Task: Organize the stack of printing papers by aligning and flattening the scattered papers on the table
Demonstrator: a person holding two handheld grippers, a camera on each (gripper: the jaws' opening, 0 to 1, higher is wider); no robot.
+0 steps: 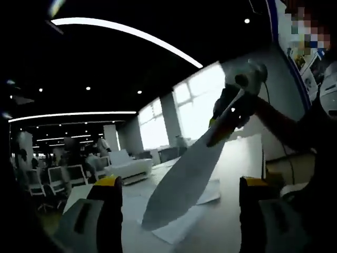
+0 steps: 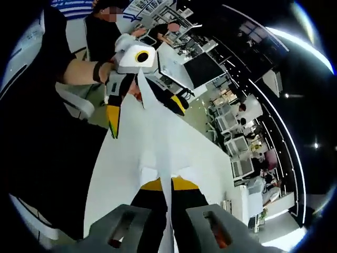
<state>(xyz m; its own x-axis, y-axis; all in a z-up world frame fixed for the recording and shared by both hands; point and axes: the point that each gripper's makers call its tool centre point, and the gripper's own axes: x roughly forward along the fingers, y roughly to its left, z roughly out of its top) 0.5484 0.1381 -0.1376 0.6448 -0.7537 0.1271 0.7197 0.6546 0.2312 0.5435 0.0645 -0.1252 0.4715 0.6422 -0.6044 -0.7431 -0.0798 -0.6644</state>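
Right tool: the right tool was pinched tight on one edge of a sheet of paper – from the right gripper view the yellow tips sat closed with the thin edge of the sheet running up between them.

Left tool: the left tool stood wide, both yellow-tipped jaws spread far apart with nothing between them. In the right gripper view it hung across from the right one, jaws splayed either side of the sheet's far end, not yet clamped as far as I could tell.

Held sheet: lifted off the table, bowed and seen nearly edge-on, sloping from the right tool down toward the other papers.

Other papers: a few loose papers lay on the table under the lifted sheet, corners sticking out at different angles – not squared up. How many there were, I couldn't tell.

Progress: early-ish, I'd say. One sheet was in hand and up in the air, the rest looked scattered, and nothing read as a tidy, flat stack yet.

What's left: my guess – get the held sheet down on the others, line the edges up, press the lot flat.

Room: open office behind, desks and chairs, a few people about.
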